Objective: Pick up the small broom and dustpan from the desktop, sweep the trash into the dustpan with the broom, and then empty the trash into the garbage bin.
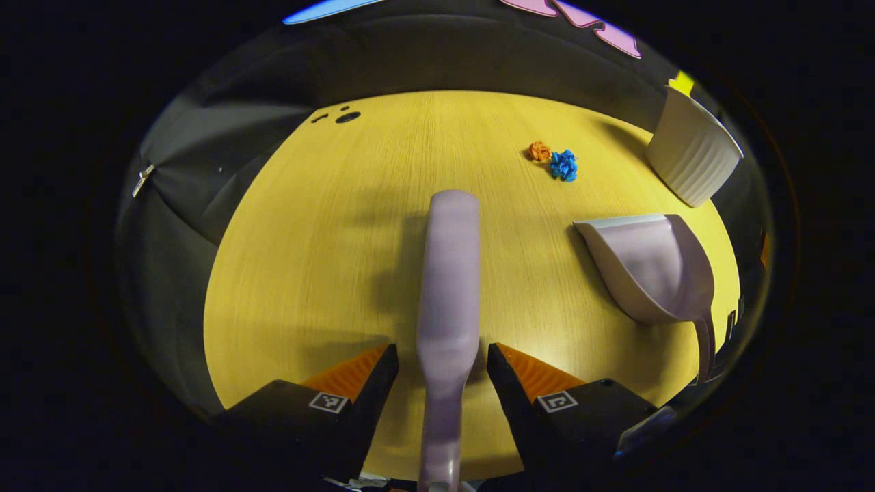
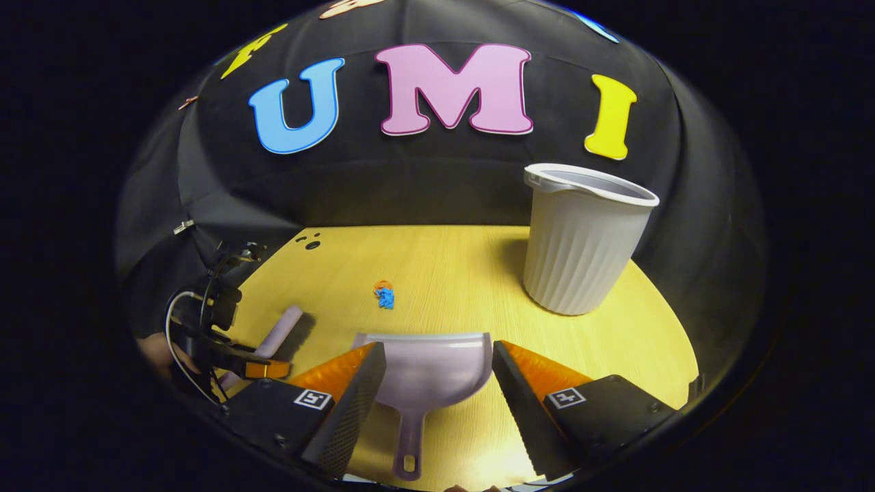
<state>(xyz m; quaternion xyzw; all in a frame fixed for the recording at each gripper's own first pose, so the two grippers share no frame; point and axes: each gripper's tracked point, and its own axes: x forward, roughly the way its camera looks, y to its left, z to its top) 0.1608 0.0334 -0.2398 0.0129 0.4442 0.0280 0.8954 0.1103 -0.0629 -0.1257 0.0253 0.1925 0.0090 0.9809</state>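
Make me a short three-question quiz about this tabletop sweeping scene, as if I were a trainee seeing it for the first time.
1. True or false: the left gripper is shut on the lilac plastic broom.
2. Which lies nearer the orange paper ball: (a) the blue crumpled paper ball, (b) the ribbed white plastic garbage bin, (c) the lilac plastic dustpan?
3. Fill in: the dustpan's handle lies between the fingers of the ___ gripper.

Key
1. False: its jaws stand open on either side of the broom, not pressing it.
2. (a): the two balls lie side by side on the yellow wooden desktop.
3. Right; its jaws are open too.
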